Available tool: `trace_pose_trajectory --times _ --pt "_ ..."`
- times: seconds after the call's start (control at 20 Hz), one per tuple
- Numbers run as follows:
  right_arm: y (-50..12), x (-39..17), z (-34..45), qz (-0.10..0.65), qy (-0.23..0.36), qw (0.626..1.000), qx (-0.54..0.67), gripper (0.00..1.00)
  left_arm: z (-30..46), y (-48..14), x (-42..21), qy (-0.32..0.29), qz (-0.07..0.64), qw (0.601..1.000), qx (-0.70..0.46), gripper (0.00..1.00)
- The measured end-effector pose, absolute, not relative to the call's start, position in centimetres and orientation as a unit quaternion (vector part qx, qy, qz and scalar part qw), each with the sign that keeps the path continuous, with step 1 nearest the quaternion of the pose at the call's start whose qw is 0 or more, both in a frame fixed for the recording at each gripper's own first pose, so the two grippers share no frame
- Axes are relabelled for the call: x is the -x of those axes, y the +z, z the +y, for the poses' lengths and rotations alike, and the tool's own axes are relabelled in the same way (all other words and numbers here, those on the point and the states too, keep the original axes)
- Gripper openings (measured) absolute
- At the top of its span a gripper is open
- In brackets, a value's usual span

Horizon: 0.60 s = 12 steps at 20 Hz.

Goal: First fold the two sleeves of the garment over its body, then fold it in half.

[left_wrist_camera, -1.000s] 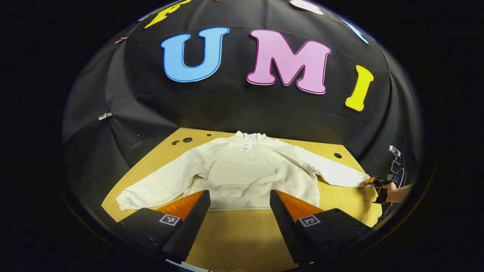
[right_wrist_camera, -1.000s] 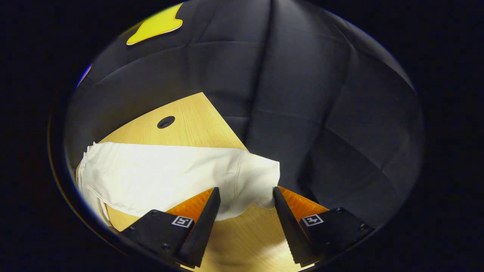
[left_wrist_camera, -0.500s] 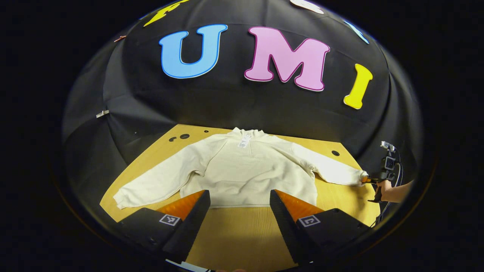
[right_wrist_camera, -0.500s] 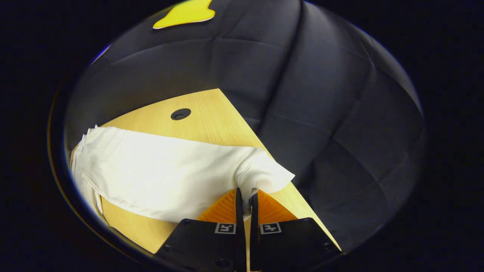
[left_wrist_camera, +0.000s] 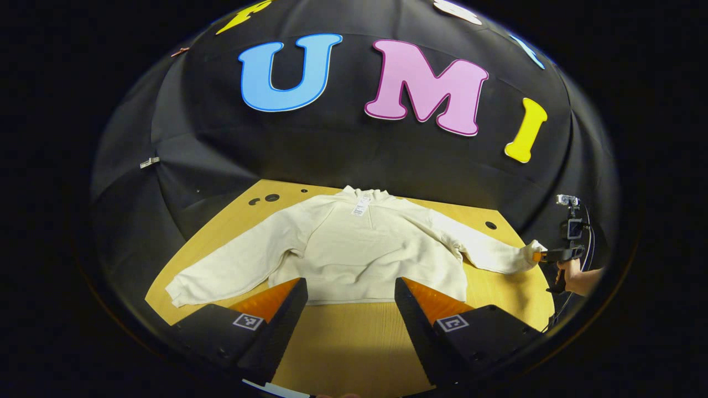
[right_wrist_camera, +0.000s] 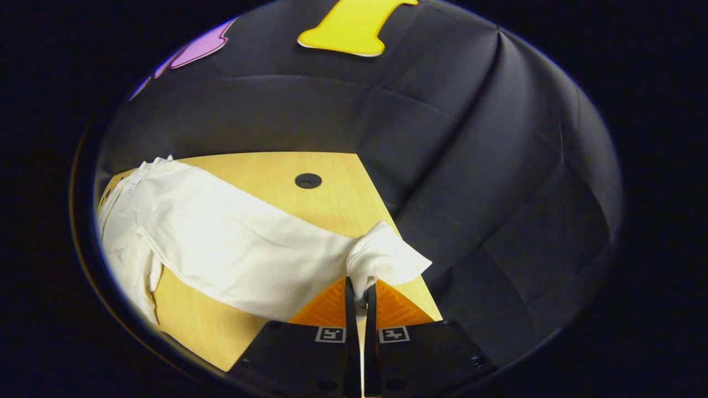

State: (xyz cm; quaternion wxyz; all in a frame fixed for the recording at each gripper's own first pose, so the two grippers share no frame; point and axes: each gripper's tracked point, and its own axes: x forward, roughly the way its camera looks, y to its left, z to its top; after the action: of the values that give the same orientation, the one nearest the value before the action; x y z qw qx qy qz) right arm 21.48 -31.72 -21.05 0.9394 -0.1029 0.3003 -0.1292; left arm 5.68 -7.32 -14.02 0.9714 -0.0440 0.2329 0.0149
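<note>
right gripper (right_wrist_camera: 359,287) now pinching cuff (right_wrist_camera: 387,260), lifting it off table (right_wrist_camera: 332,166) | left gripper (left_wrist_camera: 351,301) spread, hovering by hem | hoodie (left_wrist_camera: 359,249) lying flat | first sleeve fold is starting

We're looking into a staged recording booth, not a lived-in room. Black cloth (left_wrist_camera: 343,155) hangs as the wall straight ahead of the left gripper (left_wrist_camera: 350,298), creased and draped, curving round both sides. Below it sits a light wooden table (left_wrist_camera: 343,342) with round cable holes (left_wrist_camera: 271,197) near its far edge, office-desk style. Ahead of the right gripper (right_wrist_camera: 359,293), the same dark cloth (right_wrist_camera: 498,166) drops past the table's corner, closing the space in.
</note>
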Motion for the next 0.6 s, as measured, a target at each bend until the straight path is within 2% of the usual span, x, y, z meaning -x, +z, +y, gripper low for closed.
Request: trace_pose_trajectory --times 0.3,0.6 --pt "-12.8 -23.3 -24.1 0.243 -0.084 0.958 0.127 0.07 -4.3 -13.0 -4.6 0.018 0.209 0.977 0.048 0.97" --pt "-8.1 -26.6 -14.0 0.207 -0.027 0.967 0.143 0.07 -0.2 -13.2 -2.7 0.042 0.199 0.977 0.063 0.97"
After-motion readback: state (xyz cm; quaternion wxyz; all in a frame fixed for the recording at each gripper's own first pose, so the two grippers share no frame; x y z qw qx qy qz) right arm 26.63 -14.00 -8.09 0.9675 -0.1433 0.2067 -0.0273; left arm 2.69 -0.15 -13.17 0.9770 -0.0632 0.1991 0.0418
